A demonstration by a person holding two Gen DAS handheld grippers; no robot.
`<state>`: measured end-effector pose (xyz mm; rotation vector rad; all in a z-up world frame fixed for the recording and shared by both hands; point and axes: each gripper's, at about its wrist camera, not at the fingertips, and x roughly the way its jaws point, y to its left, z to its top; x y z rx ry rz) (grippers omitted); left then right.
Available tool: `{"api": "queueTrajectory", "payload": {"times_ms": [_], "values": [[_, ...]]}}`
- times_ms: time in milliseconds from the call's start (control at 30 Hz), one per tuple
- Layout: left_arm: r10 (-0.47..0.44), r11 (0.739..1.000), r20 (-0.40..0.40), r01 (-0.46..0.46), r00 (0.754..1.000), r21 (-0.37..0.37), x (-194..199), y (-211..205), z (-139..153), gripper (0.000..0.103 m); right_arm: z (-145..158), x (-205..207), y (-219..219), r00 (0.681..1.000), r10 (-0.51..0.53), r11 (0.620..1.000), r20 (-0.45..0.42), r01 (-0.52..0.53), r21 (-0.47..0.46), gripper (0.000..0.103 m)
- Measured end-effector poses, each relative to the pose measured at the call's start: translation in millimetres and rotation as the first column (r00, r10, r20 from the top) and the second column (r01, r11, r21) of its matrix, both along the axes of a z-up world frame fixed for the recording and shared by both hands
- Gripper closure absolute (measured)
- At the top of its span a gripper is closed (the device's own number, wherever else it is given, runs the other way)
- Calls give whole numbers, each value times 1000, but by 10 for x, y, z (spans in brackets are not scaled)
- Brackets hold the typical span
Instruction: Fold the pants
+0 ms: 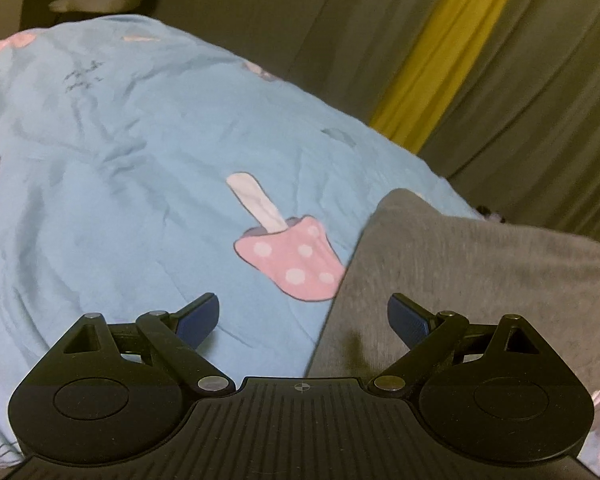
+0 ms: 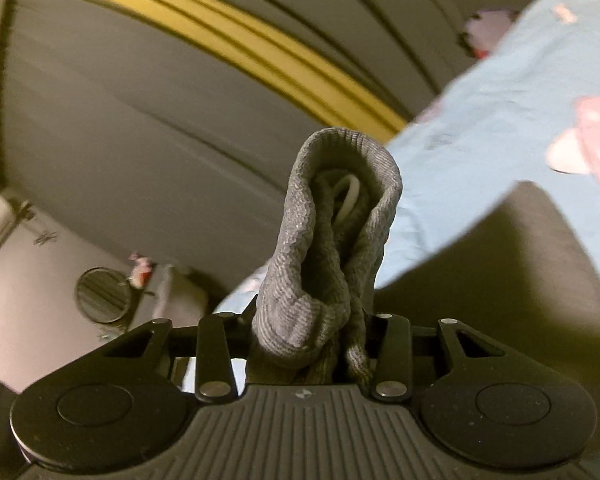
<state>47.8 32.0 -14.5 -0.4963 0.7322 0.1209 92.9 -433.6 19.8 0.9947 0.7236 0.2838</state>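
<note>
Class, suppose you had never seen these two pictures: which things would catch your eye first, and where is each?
First, the bunched ribbed cuff of the grey pants, standing up between the right gripper's jaws at the centre of the right wrist view. Next, the pink spotted mushroom printed on the blue bedsheet, just beyond the open left gripper. Behind the bed, a yellow stripe runs down the grey curtain.

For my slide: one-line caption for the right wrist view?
Right tool clamps a bunched ribbed hem of grey pants above the blue bedsheet.

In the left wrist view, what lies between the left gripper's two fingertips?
Left wrist view: between the open left gripper's fingertips lie bare blue bedsheet and the gray pants' edge; nothing is gripped.
</note>
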Motion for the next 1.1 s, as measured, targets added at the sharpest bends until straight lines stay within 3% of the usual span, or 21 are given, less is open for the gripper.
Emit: {"api": "queueTrajectory", "payload": {"times_ms": [400,600,633,733,767,800,900,1000,1033,1100], "values": [[-13,1000,-40,14,999,25,52,-46,-38,7,-552,-50,-202,992,-22,1000,-121,19,-24,63],[-48,997,-61,51,997,57,108,-129,-57,7,-860,-101,-320,986,23,997,-168,-35,-74,61],[-52,996,-67,57,996,65,117,-147,-63,7,-872,-96,-320,982,33,991,-184,-56,-123,58],[-59,993,-93,68,994,93,153,-198,-84,7,-805,-174,-333,986,-35,938,-162,-23,-345,30],[-58,991,-108,70,992,111,169,-220,-95,7,-765,-221,-356,988,-66,924,-139,8,-383,14],[-65,989,-121,80,990,124,187,-244,-106,7,-730,-261,-378,988,-93,919,-121,38,-393,8],[-118,982,-133,135,984,134,233,-320,-134,6,-770,-245,-434,987,-80,933,-139,25,-358,7],[-175,970,-152,196,973,141,308,-409,-170,6,-1010,-194,-539,974,-32,977,-224,-17,-215,5],[-204,967,-161,225,966,123,345,-424,-191,6,-1089,-192,-571,968,-10,988,-250,-29,-152,4],[-273,956,-184,287,944,56,447,-429,-252,6,-1134,-149,-617,967,25,992,-254,-55,-113,4]]}}
